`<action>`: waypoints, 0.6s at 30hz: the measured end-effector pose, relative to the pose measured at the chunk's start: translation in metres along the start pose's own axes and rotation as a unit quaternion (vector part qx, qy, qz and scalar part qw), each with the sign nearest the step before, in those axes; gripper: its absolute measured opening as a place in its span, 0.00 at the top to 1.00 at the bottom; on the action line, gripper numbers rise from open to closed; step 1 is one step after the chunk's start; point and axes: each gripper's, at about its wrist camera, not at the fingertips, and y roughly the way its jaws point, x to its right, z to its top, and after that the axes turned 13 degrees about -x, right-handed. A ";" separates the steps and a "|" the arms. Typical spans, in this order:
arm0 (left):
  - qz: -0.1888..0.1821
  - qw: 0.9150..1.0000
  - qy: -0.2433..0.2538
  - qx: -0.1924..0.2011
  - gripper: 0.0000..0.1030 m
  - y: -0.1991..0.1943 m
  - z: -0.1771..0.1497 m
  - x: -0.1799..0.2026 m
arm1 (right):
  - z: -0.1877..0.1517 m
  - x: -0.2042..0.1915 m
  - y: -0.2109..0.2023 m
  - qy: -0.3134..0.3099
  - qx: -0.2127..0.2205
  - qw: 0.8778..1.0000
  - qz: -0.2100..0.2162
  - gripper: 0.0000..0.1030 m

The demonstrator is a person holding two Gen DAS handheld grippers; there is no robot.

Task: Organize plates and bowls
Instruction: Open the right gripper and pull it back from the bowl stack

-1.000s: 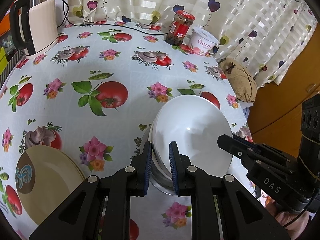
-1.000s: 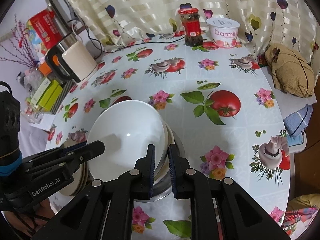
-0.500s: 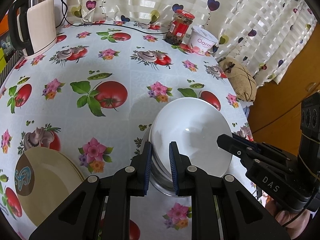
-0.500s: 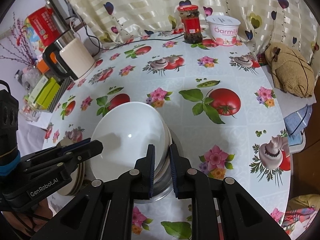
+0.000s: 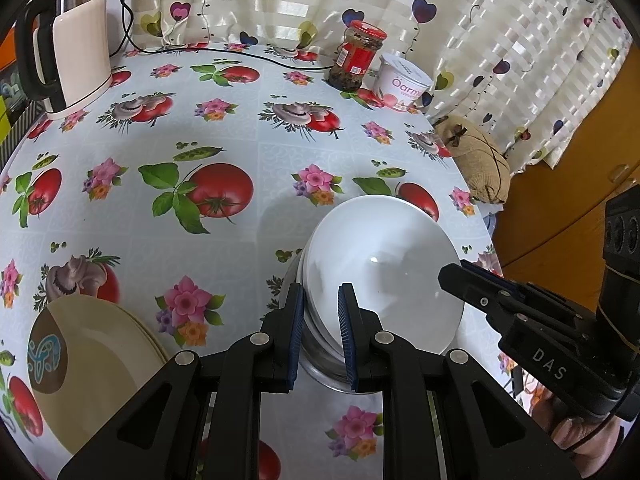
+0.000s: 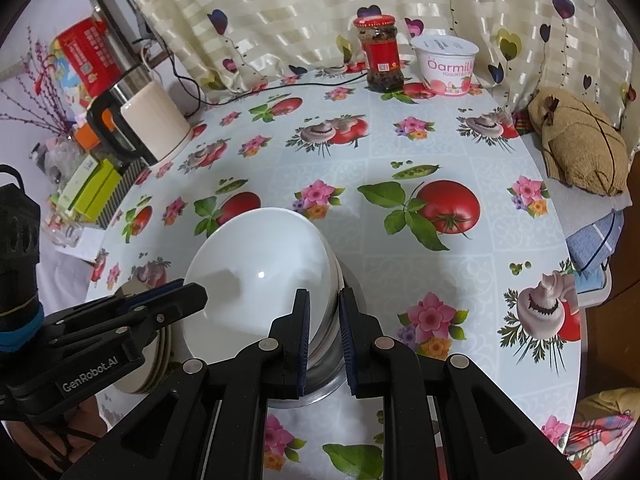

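Observation:
A stack of white bowls [image 5: 384, 264] sits nested over a steel bowl [image 5: 320, 368] on the flowered tablecloth; it also shows in the right wrist view [image 6: 256, 276]. My left gripper [image 5: 319, 334] is shut on the near left rim of the white bowls. My right gripper [image 6: 324, 336] is shut on their right rim, steel bowl [image 6: 320, 376] below. A stack of cream plates [image 5: 92, 364] lies at the left, partly hidden behind the left gripper in the right wrist view [image 6: 154, 356].
An electric kettle [image 5: 76, 48] stands at the far left. A red-lidded jar [image 5: 358, 56] and a yogurt tub [image 5: 404, 82] stand at the back by the curtain. A brown cloth bag [image 5: 476, 164] lies off the table's right edge.
Both grippers keep their grip on the bowl stack. The stack has shifted slightly lower and nearer in both views.

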 end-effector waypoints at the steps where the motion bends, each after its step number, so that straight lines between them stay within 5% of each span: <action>1: 0.001 1.000 0.000 0.000 0.82 0.000 0.000 0.000 | 0.001 0.001 -0.001 0.001 0.003 1.000 0.000 0.84; 18: -0.003 1.000 0.001 0.007 0.82 -0.004 -0.002 0.000 | -0.002 0.005 -0.002 0.008 0.007 1.000 0.010 0.90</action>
